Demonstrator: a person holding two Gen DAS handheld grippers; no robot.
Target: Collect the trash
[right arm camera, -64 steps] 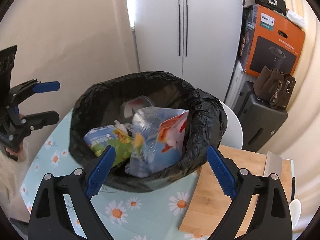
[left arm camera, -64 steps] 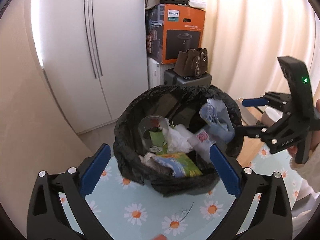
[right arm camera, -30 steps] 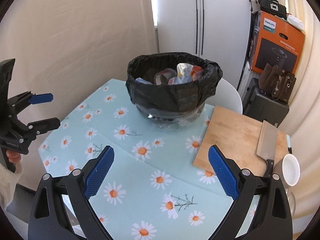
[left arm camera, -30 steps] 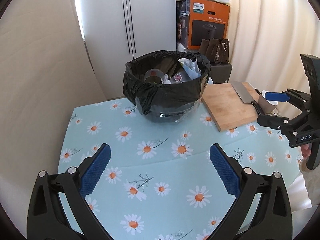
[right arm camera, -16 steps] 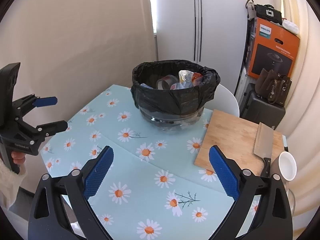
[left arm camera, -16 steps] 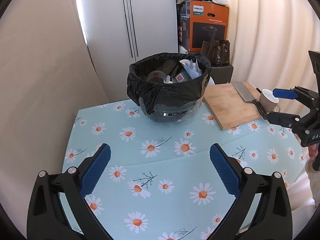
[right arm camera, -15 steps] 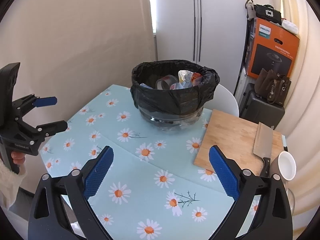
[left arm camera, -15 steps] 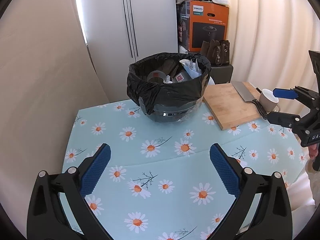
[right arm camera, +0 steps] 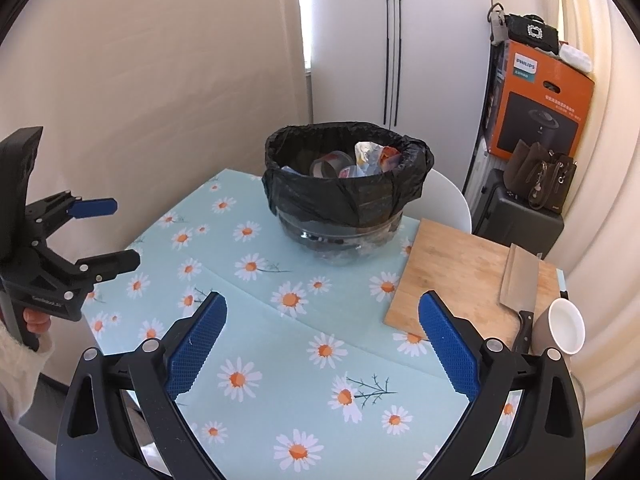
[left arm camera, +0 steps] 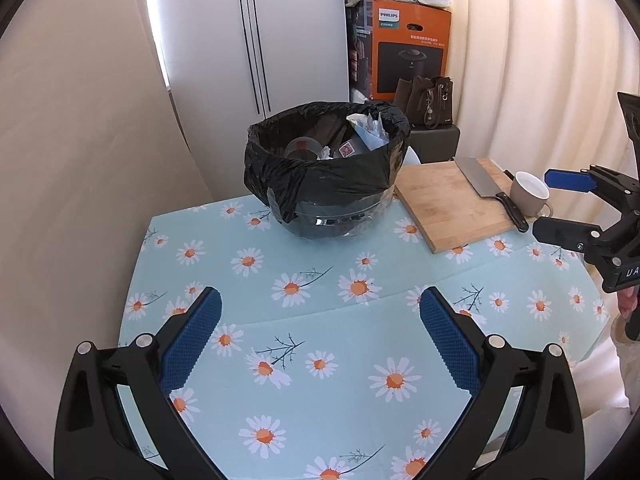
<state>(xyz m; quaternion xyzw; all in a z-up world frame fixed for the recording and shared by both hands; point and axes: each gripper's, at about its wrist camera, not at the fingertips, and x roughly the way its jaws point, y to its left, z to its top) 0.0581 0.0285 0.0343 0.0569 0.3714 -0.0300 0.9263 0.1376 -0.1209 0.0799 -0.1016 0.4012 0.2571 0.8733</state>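
Observation:
A bin lined with a black bag [left arm camera: 332,178] [right arm camera: 348,196] stands at the far side of the daisy tablecloth [left arm camera: 320,320]. It holds trash: a clear plastic cup [left arm camera: 302,148], wrappers and a crumpled bag [right arm camera: 370,156]. My left gripper [left arm camera: 320,336] is open and empty, low over the near part of the table. My right gripper [right arm camera: 322,338] is open and empty too. Each gripper shows in the other's view, the right one [left arm camera: 560,204] and the left one [right arm camera: 108,232], both apart from the bin.
A wooden cutting board [left arm camera: 452,200] [right arm camera: 460,276] lies right of the bin with a cleaver [left arm camera: 484,184] [right arm camera: 518,284] on it. A white mug [left arm camera: 528,194] [right arm camera: 562,328] stands beside it. A white cabinet, an orange box [left arm camera: 404,48], bags and curtains are behind.
Both grippers have drawn back from over the bin to the near side of the table. In the last half second they hardly moved. Both stayed open and empty.

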